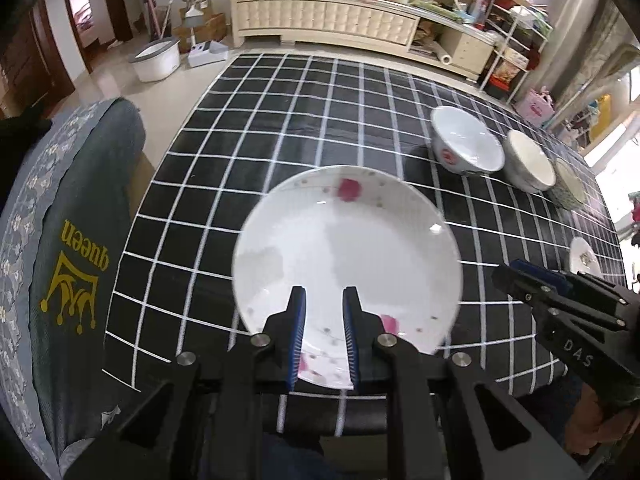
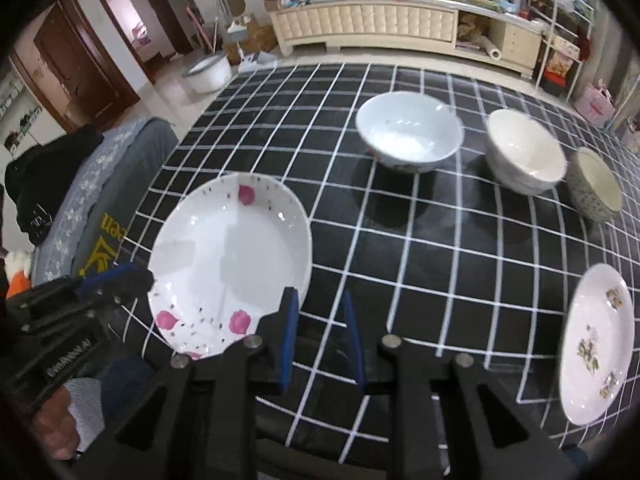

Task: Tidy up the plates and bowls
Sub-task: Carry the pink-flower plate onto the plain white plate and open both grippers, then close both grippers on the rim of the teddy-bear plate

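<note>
Left wrist view: left gripper (image 1: 323, 300), jaws clamped on the near rim of a round white ceramic plate with pink petal print (image 1: 348, 248), plate tilted above the table with black-and-white grid cloth (image 1: 280, 120). Right gripper (image 1: 528, 276) at right edge, seen side-on. Far right: white bowl with red mark (image 1: 466, 144), plain white bowl (image 1: 528, 168), speckled grey bowl (image 1: 570, 186), in a row. Grey cushioned chair with gold crown print (image 1: 72, 240) left of table.

Right wrist view: right gripper (image 2: 320, 308) jaws a little apart, nothing between them, only cloth below. Petal plate near left, left gripper on its near-left rim. White oval plate with green floral print (image 2: 598, 340) near right on table. Three bowls far right.
</note>
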Tool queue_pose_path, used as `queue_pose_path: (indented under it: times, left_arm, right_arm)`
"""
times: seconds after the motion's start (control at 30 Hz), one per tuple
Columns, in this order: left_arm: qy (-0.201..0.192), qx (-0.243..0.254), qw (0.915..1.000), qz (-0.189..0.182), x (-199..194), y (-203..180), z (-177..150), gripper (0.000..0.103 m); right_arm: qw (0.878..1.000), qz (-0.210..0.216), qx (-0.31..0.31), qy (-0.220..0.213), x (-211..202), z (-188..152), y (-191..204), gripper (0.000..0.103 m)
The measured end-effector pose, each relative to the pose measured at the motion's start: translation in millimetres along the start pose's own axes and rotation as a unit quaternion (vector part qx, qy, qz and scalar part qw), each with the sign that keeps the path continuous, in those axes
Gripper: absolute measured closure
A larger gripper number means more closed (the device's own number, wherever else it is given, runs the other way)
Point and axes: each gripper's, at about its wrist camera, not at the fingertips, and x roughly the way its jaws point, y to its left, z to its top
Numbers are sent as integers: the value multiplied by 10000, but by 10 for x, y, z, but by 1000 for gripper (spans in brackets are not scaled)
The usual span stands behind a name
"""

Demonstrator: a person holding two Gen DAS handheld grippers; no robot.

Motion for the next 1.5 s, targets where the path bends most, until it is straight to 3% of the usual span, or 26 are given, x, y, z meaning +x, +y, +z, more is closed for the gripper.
queue_pose_path:
  times: [0.5, 0.67, 0.83, 1.0, 1.13, 1.43, 1.5]
  left_arm:
    - [-386, 681, 9967, -190, -410, -856, -18, 87]
    - [-571, 904, 9936, -359, -535, -1188, -16, 87]
    - [-560, 1181, 9900, -534, -567, -1577, -6, 84]
    - [-521, 1355, 9866, -740, -553, -1929, -12, 73]
    - [-589, 1540, 9842, -649, -524, -2204, -31, 64]
    - [-374, 1902, 9771, -879, -336, -2750, -97, 57]
    - [-315, 2000, 9754, -870, -271, -2864, -114, 51]
  right_arm:
    - [9974, -270, 400, -531, -737, -257, -558, 75]
    - [9940, -621, 459, -779, -990, -362, -814, 52]
    - [9889, -910, 601, -1009, -1236, -454, -1083, 45]
    - [9852, -1086, 786, -1072, -1370, -576, -1355, 38]
    - [9831, -1179, 944, -1033, -1388, -668, -1590, 37]
    - [9801, -1267, 1239, -896, -1360, -845, -2100, 37]
    - [9798, -1293, 1264, -855, -1333, -875, -2190, 37]
